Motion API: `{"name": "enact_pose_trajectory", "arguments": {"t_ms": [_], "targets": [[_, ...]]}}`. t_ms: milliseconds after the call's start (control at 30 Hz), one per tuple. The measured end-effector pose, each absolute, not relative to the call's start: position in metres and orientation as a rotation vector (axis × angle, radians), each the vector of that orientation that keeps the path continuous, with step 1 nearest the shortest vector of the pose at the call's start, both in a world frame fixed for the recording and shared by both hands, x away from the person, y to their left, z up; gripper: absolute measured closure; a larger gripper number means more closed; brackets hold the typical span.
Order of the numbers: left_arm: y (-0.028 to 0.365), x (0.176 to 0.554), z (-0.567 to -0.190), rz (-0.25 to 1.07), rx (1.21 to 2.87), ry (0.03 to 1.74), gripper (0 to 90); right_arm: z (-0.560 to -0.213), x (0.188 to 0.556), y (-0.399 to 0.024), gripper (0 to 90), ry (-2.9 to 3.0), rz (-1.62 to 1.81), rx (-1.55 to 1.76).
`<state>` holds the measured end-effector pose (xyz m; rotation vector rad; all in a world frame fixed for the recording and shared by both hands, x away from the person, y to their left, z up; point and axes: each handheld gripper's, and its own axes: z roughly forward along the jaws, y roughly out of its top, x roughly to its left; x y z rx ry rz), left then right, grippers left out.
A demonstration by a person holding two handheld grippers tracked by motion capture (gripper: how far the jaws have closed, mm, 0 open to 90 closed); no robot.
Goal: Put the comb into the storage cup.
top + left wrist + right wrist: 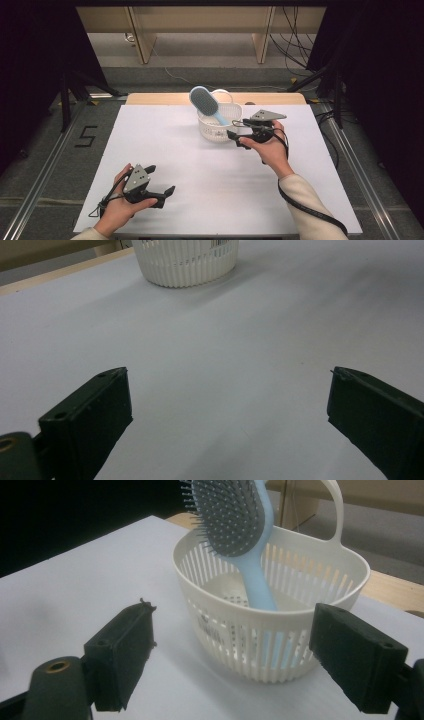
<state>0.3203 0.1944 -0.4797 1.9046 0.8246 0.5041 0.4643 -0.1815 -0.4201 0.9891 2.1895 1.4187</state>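
A white slatted basket (216, 126) stands on the white table (200, 175), toward its far edge and a little right of the middle. A blue hairbrush (206, 103) stands in the basket with its handle down inside and its head leaning up and out over the left part of the rim; in the right gripper view the grey bristles (227, 515) face the camera. The right gripper (239, 139) sits just right of the basket, near its wall, its jaws spread wide with nothing between them; they frame the basket's near wall in its own view without touching it. The left gripper (161, 187) is held low over the near left part of the table, well apart from the basket, its jaws likewise wide apart and empty, with bare table between them and the basket (185, 260) far ahead in its view.
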Motion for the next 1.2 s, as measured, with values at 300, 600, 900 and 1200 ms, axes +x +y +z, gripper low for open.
{"name": "enact_pose_trajectory", "arguments": {"t_ms": [300,600,900,1200], "targets": [[0.195,0.32,-0.48,0.505,1.903,0.826,3.5,-0.425,0.443,-0.198,17.9,2.2,1.421,0.981],[0.195,0.32,-0.48,0.509,1.904,0.826,3.6,-0.432,0.422,-0.212,17.3,2.213,1.409,0.966],[0.195,0.32,-0.48,0.509,1.904,0.829,3.5,-0.439,0.402,-0.223,17.0,2.225,1.412,0.961],[0.195,0.32,-0.479,0.513,1.902,0.831,3.5,-0.444,0.387,-0.233,16.3,2.236,1.414,0.957]]}}
